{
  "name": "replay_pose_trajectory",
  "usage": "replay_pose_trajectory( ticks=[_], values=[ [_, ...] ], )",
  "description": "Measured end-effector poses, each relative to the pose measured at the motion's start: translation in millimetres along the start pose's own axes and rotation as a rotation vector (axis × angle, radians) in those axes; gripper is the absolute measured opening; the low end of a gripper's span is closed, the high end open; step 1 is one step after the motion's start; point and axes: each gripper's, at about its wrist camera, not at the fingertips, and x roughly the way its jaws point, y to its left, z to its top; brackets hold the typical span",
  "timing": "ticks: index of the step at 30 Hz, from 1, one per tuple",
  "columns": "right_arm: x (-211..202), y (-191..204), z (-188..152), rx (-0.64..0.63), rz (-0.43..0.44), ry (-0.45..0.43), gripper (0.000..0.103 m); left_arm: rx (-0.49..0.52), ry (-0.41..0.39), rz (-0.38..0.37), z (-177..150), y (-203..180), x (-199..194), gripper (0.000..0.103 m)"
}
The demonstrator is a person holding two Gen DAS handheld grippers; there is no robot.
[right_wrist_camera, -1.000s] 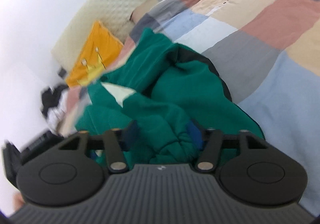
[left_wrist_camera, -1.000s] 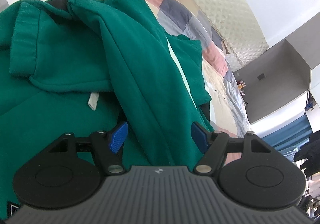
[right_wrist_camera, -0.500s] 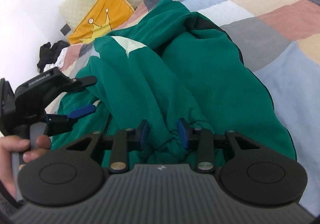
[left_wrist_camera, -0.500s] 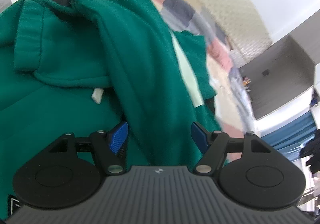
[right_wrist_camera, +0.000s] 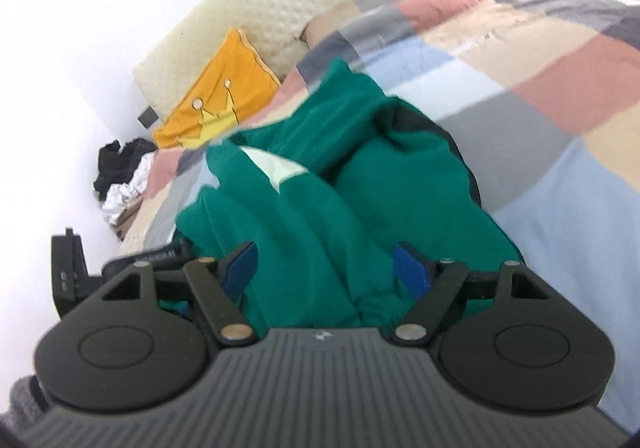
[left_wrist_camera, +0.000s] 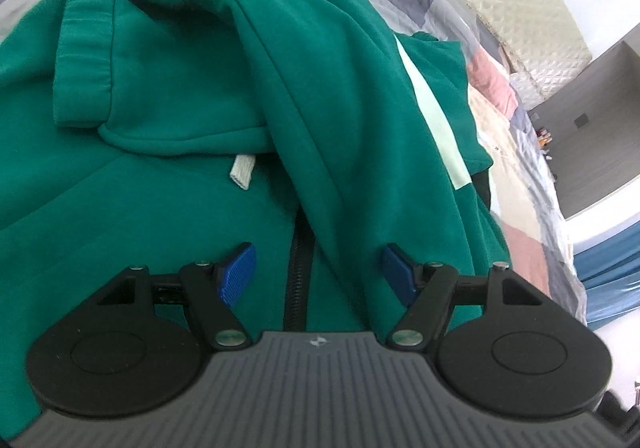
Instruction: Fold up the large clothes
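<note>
Looking down both cameras, I see the green zip-up sweatshirt (left_wrist_camera: 168, 208) lying crumpled on the bed's patchwork quilt (right_wrist_camera: 540, 96), a good way from folded. My left claw (left_wrist_camera: 316, 272) is spread wide, with the blue pads either side of the black zipper (left_wrist_camera: 296, 280) and a hanging fold of cloth; nothing is pinched. I judge I have it there because the zipper line marks the middle of the garment, a fair place to start flattening. One sleeve, with its ribbed cuff (left_wrist_camera: 82, 60), is flopped back across the chest, above a white drawstring end (left_wrist_camera: 242, 172), so the body cannot lie flat until that is pulled out.

My right claw (right_wrist_camera: 326, 268) is also spread, over a bunched green hem, gripping nothing. This view is somewhat blurred. A pale stripe (right_wrist_camera: 276, 168) shows on a twisted panel, so the cloth looks turned over on itself. A yellow cushion (right_wrist_camera: 218, 104) rests against the headboard, well apart from the sweatshirt.
</note>
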Motion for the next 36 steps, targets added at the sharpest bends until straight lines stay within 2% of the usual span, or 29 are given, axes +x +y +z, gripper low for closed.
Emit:
replay_pose_trajectory(
  ticks=[7,10,13,17,18,20,21,22,23,28,32,36],
  values=[
    [27,-4,14,-0.008,-0.027,-0.018,0.077,-0.021,-0.002,-0.012,1,4,-2,0.071],
    [51,-14,23,0.026,-0.036,0.021,0.072,-0.077,-0.020,-0.093,1,11,-10,0.071],
    [75,-27,27,0.081,0.002,0.088,0.069,-0.127,-0.045,-0.200,2,16,-20,0.071],
    [95,-28,31,0.098,0.050,0.139,0.066,-0.135,-0.080,-0.289,4,13,-30,0.071],
    [98,-27,31,0.099,0.063,0.152,0.063,-0.132,-0.085,-0.305,4,12,-31,0.071],
    [103,-22,28,0.091,0.079,0.180,0.024,-0.126,-0.094,-0.331,5,9,-31,0.071],
    [103,-19,26,0.080,0.078,0.189,0.017,-0.123,-0.097,-0.338,6,8,-31,0.071],
    [101,-16,24,0.064,0.079,0.188,0.010,-0.122,-0.099,-0.342,7,7,-29,0.071],
    [97,-12,23,0.046,0.091,0.178,0.008,-0.125,-0.107,-0.344,8,6,-28,0.071],
    [68,4,27,0.050,0.211,0.101,0.006,-0.133,-0.135,-0.325,23,5,-22,0.071],
    [54,18,27,0.022,0.286,0.073,0.006,-0.118,-0.139,-0.255,40,5,-12,0.071],
    [50,23,27,-0.015,0.308,0.063,0.006,-0.173,-0.131,-0.227,54,17,2,0.071]
  ],
)
